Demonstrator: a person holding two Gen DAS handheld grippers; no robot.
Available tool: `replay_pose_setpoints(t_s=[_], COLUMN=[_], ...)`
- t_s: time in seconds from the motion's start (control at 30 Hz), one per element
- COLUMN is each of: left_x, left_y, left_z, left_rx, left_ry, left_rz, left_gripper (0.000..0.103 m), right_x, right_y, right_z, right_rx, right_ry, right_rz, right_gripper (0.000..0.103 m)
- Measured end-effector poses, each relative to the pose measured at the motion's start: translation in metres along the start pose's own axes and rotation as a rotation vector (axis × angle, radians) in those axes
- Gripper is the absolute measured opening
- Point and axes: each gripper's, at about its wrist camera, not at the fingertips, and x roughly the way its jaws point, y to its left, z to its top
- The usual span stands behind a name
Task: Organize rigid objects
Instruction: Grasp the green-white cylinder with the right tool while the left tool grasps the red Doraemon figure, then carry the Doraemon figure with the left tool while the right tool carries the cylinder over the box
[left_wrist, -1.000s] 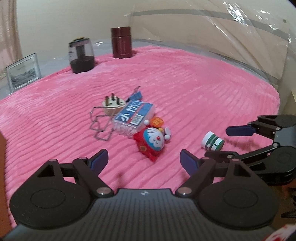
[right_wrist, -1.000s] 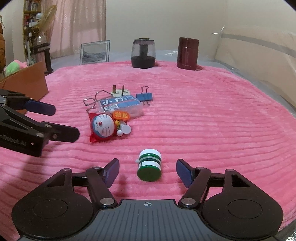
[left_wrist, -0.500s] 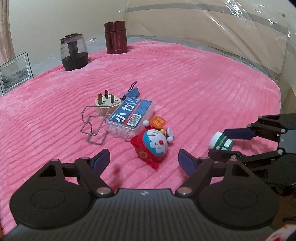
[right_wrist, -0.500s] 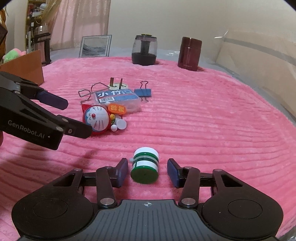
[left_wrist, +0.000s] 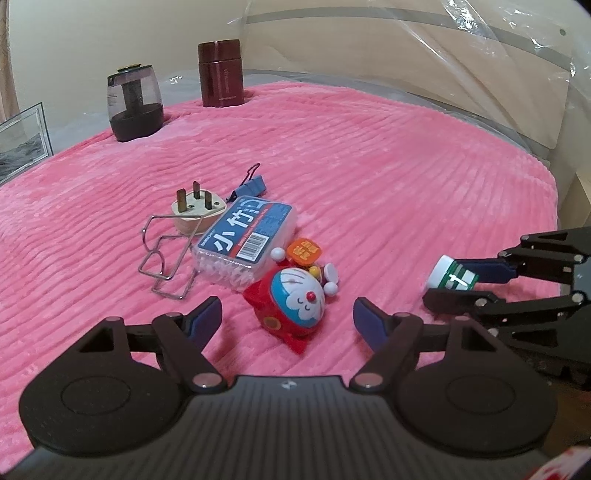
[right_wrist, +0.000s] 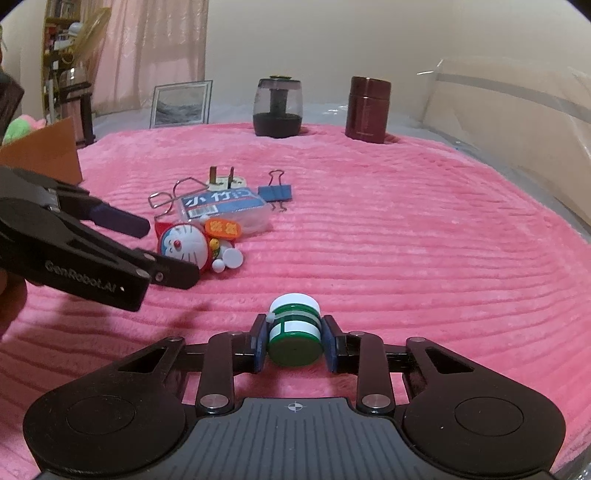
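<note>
1. My right gripper (right_wrist: 294, 345) has just clamped its pads on the small green-and-white striped plastic cylinder (right_wrist: 294, 332), lying lower centre on the pink ribbed blanket (right_wrist: 406, 240).
2. Bare blanket spreads right of it.
3. My left gripper (left_wrist: 288, 317), jaws apart and narrowing, straddles the round blue-faced cartoon cat toy (left_wrist: 295, 299) without touching.

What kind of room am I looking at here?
Probably a bedroom at home: the pink ribbed blanket looks spread over a bed, pale curtains hang behind, and a framed picture leans against the wall.
</note>
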Motion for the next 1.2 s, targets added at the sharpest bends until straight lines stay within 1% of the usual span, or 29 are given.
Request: replay_pose_setpoints(t_s=[0.1, 0.2, 0.27, 0.33, 0.37, 0.43, 0.57, 0.73, 0.87, 1.0, 1.2], left_x=[0.007, 0.012, 0.013, 0.013, 0.013, 0.012, 0.009, -0.004, -0.021, -0.041, -0.066], left_y=[-0.001, -0.002, -0.001, -0.001, 0.0, 0.001, 0.004, 0.005, 0.004, 0.001, 0.004], left_z=[0.001, 0.002, 0.002, 0.002, 0.002, 0.002, 0.001, -0.003, -0.01, -0.017, -0.029], left_rx=[-0.009, -0.019, -0.035, -0.047, -0.052, -0.062, -0.078, -0.103, -0.118, -0.113, -0.139], left_ry=[0.004, 0.011, 0.009, 0.008, 0.008, 0.012, 0.026, 0.039, 0.051, 0.053, 0.048], left_rz=[-0.013, -0.019, -0.03, -0.031, -0.028, -0.022, -0.035, -0.045, -0.053, -0.047, -0.034], left_gripper=[0.07, 0.064, 0.057, 0.053, 0.048, 0.04, 0.04, 0.04, 0.04, 0.04, 0.04], right_x=[-0.002, -0.002, -0.003, -0.004, -0.005, -0.005, -0.007, -0.012, -0.018, -0.028, -0.041], right_y=[-0.002, -0.005, -0.007, -0.009, -0.009, -0.01, -0.01, -0.01, -0.009, -0.005, 0.007], right_z=[0.001, 0.001, 0.001, 0.0, 0.0, -0.001, -0.001, 0.0, 0.002, 0.003, 0.004], right_rx=[0.009, 0.014, 0.017, 0.019, 0.022, 0.025, 0.03, 0.032, 0.033, 0.034, 0.025], right_ry=[-0.001, 0.0, 0.0, 0.001, 0.001, 0.002, 0.001, -0.003, -0.01, -0.019, -0.029], right_rz=[-0.005, -0.01, -0.014, -0.016, -0.017, -0.016, -0.015, -0.013, -0.007, 0.0, 0.011], right_gripper=[0.027, 0.027, 0.027, 0.027, 0.027, 0.027, 0.027, 0.027, 0.027, 0.027, 0.027])
